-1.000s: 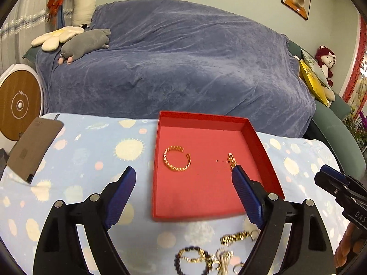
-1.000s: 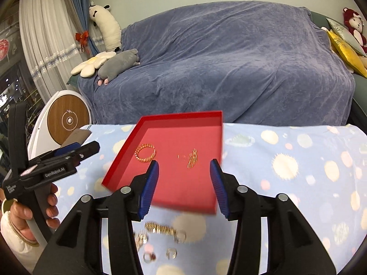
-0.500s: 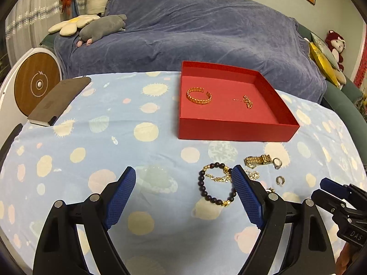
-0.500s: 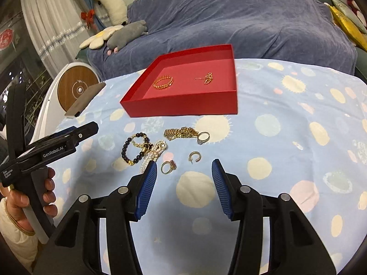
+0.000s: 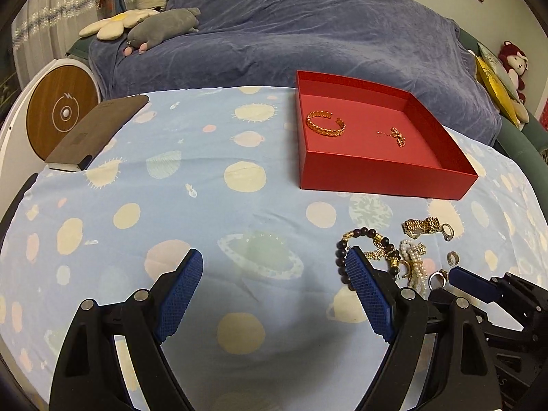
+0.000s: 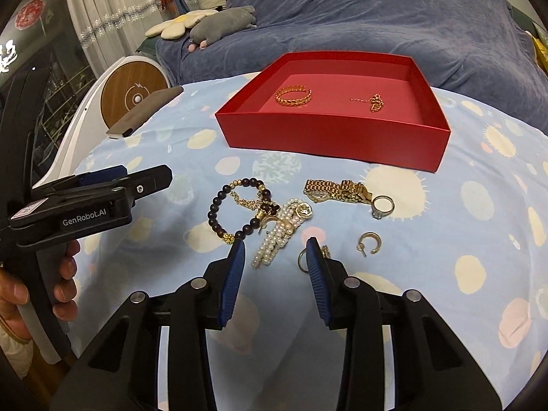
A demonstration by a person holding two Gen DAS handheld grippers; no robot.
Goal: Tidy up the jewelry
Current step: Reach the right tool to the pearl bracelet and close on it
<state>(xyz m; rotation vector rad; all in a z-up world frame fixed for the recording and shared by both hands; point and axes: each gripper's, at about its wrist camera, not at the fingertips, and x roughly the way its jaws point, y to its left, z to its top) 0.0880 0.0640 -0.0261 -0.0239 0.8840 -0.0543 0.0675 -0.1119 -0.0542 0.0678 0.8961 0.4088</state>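
A red tray [image 6: 328, 140] holds a gold bangle [image 6: 294, 96] and a small gold chain piece [image 6: 375, 101]; it also shows in the left wrist view [image 5: 383, 176]. In front of it lies loose jewelry: a dark bead bracelet [image 6: 219, 210], a pearl bracelet [image 6: 277, 236], a gold watch band [image 6: 337, 190], a stone ring [image 6: 382, 207], a hoop earring [image 6: 370, 241]. My right gripper [image 6: 275, 253] is open just short of the pearl bracelet. My left gripper [image 5: 272, 267] is open and empty, left of the pile [image 5: 394, 253].
The table has a blue cloth with planet prints [image 5: 171, 188]. A brown pouch [image 5: 92, 133] lies at the far left. A round white and wood device [image 5: 61, 113] stands beside the table. A blue-covered sofa [image 5: 308, 34] with plush toys is behind.
Both grippers pulled back from the tray and dropped low towards the cloth. The right gripper came close to the loose jewelry pile. Both stayed open.
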